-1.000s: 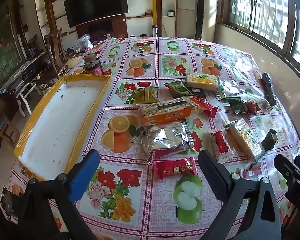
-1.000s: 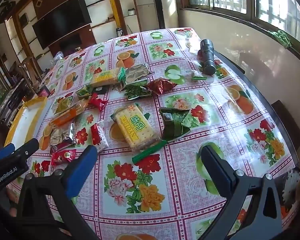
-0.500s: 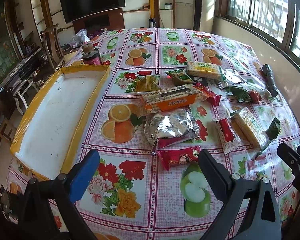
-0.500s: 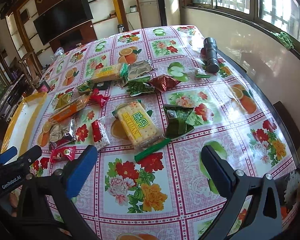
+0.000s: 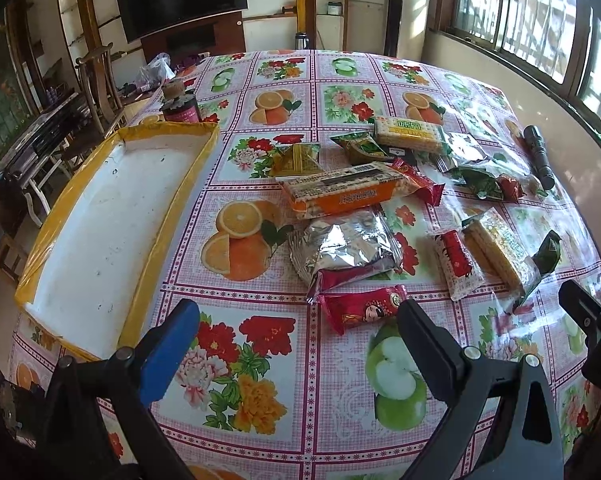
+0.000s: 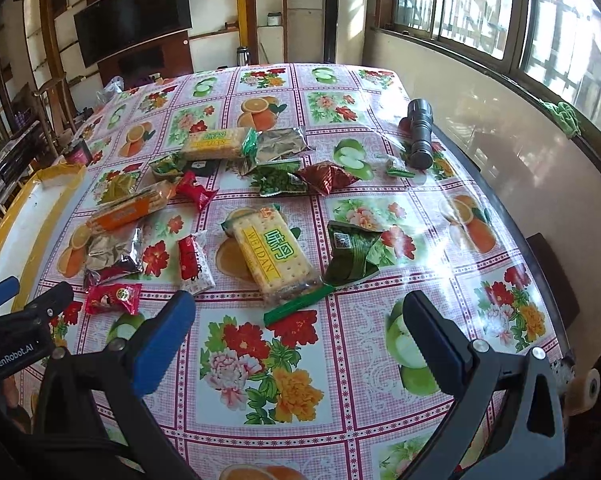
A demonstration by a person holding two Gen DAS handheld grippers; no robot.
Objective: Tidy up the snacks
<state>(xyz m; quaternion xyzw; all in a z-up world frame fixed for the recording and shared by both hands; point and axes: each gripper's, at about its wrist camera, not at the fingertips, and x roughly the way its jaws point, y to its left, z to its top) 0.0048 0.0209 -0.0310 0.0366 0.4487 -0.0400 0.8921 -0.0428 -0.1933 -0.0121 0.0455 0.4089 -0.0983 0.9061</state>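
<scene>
Several snack packs lie scattered on the flowered tablecloth. A white tray with a yellow rim [image 5: 172, 200] lies at the left, with nothing in it. My left gripper [image 5: 296, 328] is open and empty above the cloth, just short of a small red pack [image 5: 360, 306] and a silver foil bag [image 5: 346, 248]. An orange cracker pack [image 5: 340, 192] lies beyond them. My right gripper [image 6: 298, 324] is open and empty, just short of a yellow cracker pack [image 6: 272, 258], a green wrapper [image 6: 350, 252] and a red-and-white pack [image 6: 194, 260].
A black flashlight [image 6: 419, 134] lies near the table's right edge. A dark jar [image 5: 179, 109] stands behind the tray. More packs [image 6: 216, 144] lie mid-table. Chairs [image 5: 96, 84] stand left of the table; a wall with windows runs along the right.
Both grippers have moved slightly forward over the table, so the snacks lie a little closer. Both stay open and empty. No snack has moved.
</scene>
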